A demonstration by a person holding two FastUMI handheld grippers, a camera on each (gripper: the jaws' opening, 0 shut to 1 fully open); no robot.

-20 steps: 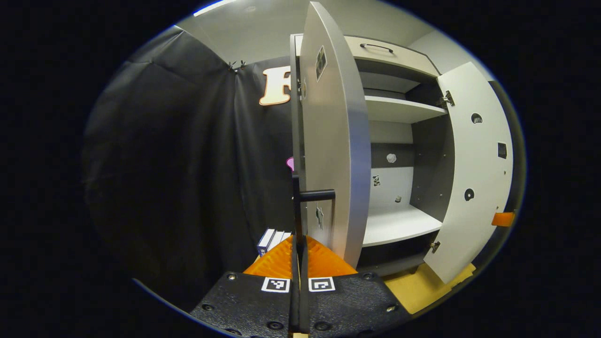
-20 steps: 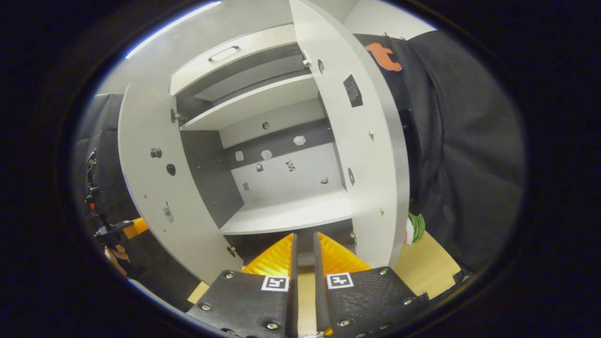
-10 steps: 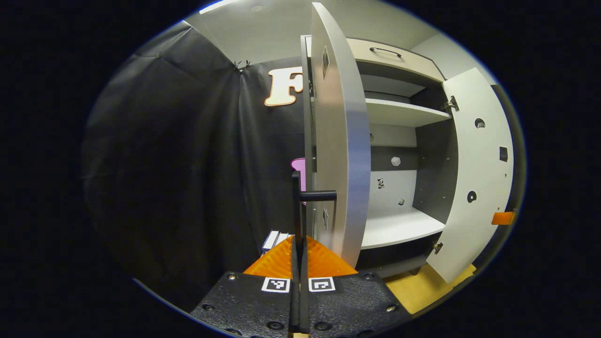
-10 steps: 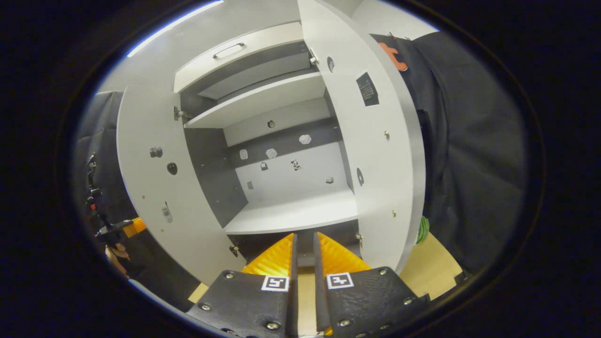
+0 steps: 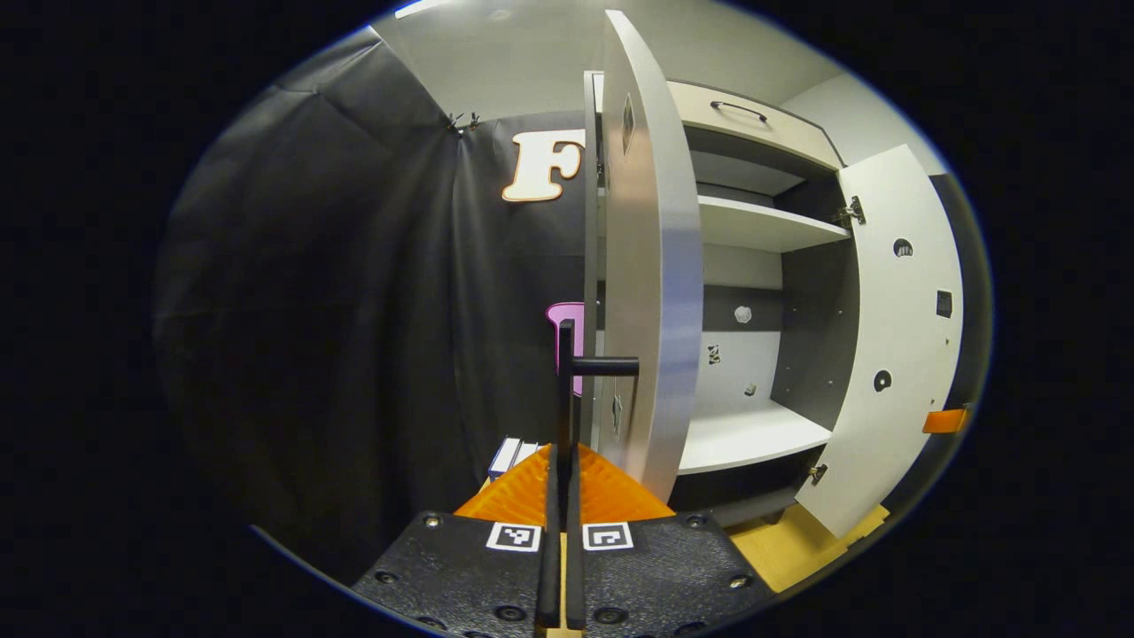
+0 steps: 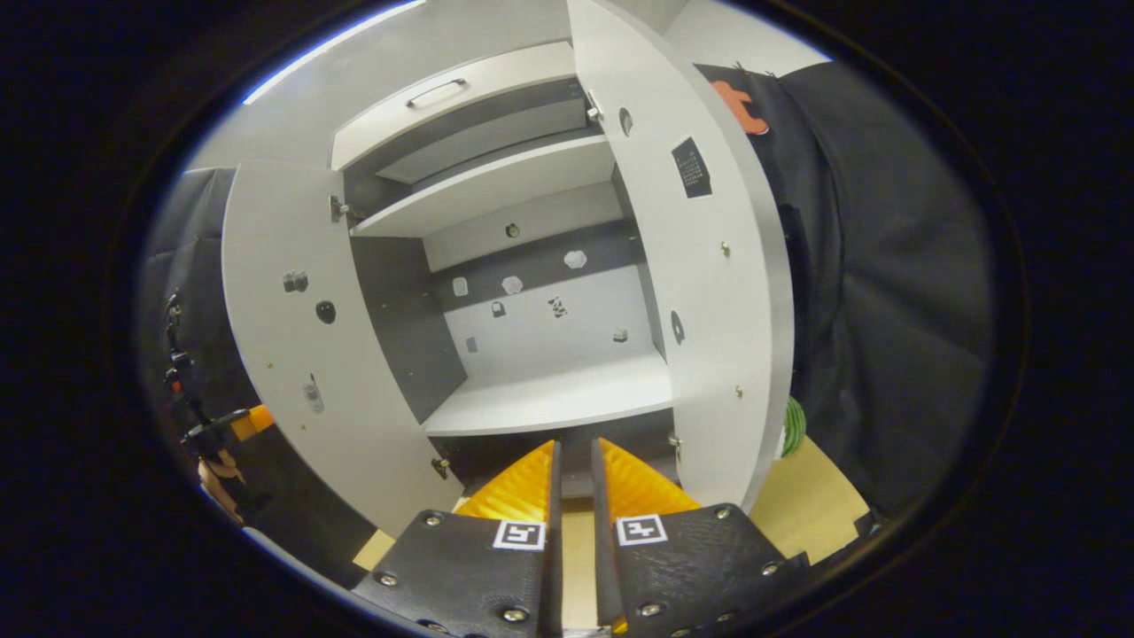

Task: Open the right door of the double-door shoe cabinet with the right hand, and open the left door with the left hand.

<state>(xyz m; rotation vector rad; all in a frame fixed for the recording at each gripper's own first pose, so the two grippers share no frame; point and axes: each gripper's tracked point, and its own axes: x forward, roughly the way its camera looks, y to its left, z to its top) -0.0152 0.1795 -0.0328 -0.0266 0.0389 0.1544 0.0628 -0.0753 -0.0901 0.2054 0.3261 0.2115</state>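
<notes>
From the left gripper view we look close along the left door's (image 5: 651,266) edge; from the right gripper view, squarely into the cabinet (image 6: 540,292). Both share its shelves.

Pale shoe cabinet (image 6: 532,390), left door (image 6: 292,354) and right door (image 6: 709,292) swung open.

Left gripper (image 5: 561,496): two wide black textured finger plates, round screw heads along the edges; a small square black-and-white coded marker at the inner corner of each plate; ribbed wedge-shaped fingers (image 5: 523,492) tapering forward; thin dark inner strips running side by side down the centre. Right gripper (image 6: 573,483): same black textured plates, silver-grey screws, one square coded marker per plate, ribbed wedge fingers (image 6: 518,487). Far off in right gripper view, a hand (image 6: 220,474) under black hardware; no sleeve discernible.
</notes>
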